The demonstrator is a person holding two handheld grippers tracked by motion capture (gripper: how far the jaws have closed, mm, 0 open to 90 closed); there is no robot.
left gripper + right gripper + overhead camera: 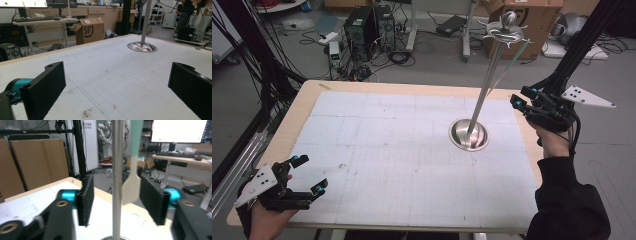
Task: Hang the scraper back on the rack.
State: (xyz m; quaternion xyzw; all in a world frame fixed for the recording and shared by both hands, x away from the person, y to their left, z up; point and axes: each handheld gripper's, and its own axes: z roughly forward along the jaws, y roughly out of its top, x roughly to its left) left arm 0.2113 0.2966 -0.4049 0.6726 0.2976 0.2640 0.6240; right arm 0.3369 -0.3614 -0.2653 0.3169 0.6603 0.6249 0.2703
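Stand: tall polished metal stand (484, 95) with a round dished base (469, 135), standing right of centre on the white gridded mat (387, 145) that covers the wooden table (307, 92). Branching hooks at its top (507, 31).

A long thin pale-green strip with a white flared end (511, 62) hangs slanted from the top hooks toward the right gripper (524, 104). In the right gripper view the flared end (131, 187) lies between the fingers (85, 200), just beside the far pad, with the pole (117, 182) also crossing the gap. Fingers moderately spread; contact with the strip cannot be confirmed, motion blur. Judged not yet clamped.

Left gripper (309, 175) low at the near left corner of the table, fingers (43, 87) spread wide, nothing between them, well apart from the stand.

Progress, as judged: the strip hangs on the stand and the right gripper has reached it. Left to do: close on the flared end, then lift the strip clear of the hook.
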